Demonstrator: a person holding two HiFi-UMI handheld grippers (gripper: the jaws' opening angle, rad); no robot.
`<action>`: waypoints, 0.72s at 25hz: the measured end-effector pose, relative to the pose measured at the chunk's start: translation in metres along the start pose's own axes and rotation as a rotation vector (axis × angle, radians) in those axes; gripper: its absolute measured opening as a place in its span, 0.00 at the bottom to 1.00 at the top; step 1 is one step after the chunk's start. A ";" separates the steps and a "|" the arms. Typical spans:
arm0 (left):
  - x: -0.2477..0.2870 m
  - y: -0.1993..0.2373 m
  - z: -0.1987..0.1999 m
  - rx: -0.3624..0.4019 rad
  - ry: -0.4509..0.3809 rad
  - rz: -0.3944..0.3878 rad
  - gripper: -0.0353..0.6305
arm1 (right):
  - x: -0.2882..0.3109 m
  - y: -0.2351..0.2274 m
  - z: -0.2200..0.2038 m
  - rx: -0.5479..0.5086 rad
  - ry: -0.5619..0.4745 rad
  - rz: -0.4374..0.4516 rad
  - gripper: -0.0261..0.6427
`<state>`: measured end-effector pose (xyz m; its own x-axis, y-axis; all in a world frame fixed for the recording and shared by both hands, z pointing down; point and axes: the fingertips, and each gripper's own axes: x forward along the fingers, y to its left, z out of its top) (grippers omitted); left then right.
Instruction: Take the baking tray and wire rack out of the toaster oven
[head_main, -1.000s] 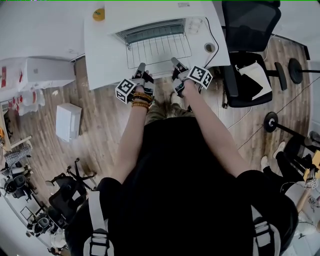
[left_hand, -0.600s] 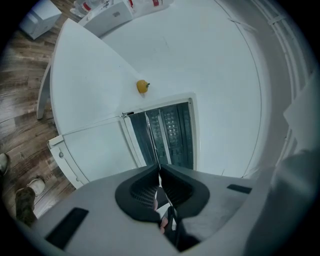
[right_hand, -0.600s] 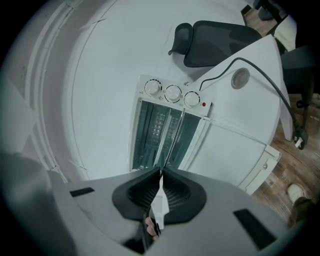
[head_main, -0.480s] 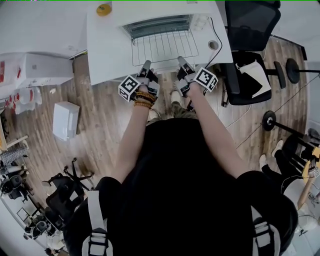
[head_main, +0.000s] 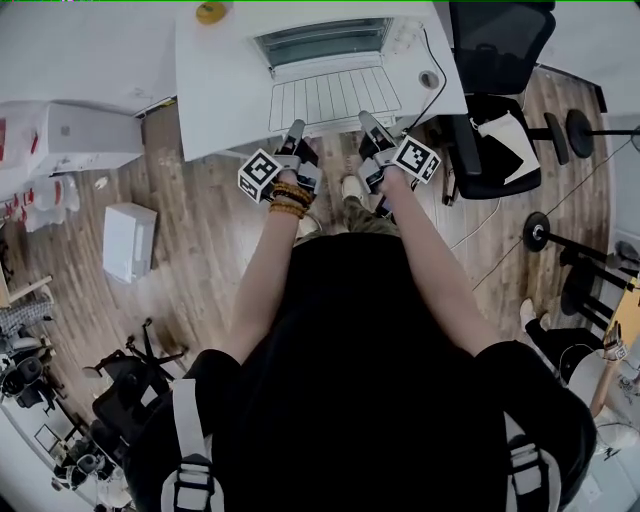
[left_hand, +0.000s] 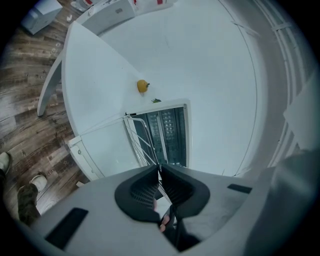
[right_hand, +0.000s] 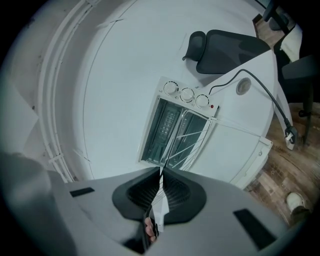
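**Head view with both gripper views.** A flat white table (head_main: 215, 95) is shown bearing a boxy white toaster oven (head_main: 322, 40), its smooth door (left_hand: 102, 150) dropped open. The wire rack (head_main: 335, 97), a grid of thin parallel metal rods, is seen drawn out level over the door. Its front rod is pinched between the ribbed black pads (left_hand: 139, 192) of the left gripper (head_main: 296, 128) and the right gripper (head_main: 366, 120), each closed to a sliver. A small round yellow object (head_main: 211, 13) is seen on the table behind.
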<state>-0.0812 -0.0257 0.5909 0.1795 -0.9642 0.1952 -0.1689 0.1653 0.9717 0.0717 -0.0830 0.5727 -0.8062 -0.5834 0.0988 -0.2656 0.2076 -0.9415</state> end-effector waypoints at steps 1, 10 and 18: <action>-0.004 0.000 0.000 -0.001 0.003 -0.003 0.10 | -0.002 0.002 -0.003 -0.004 -0.001 0.000 0.10; -0.040 0.000 0.017 0.003 0.006 -0.027 0.10 | -0.004 0.026 -0.037 -0.015 -0.018 0.017 0.10; -0.077 0.005 0.037 0.008 -0.001 -0.037 0.10 | -0.002 0.044 -0.074 -0.022 -0.015 0.026 0.10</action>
<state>-0.1319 0.0411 0.5757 0.1850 -0.9698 0.1591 -0.1699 0.1279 0.9771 0.0225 -0.0142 0.5553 -0.8049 -0.5894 0.0691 -0.2562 0.2400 -0.9364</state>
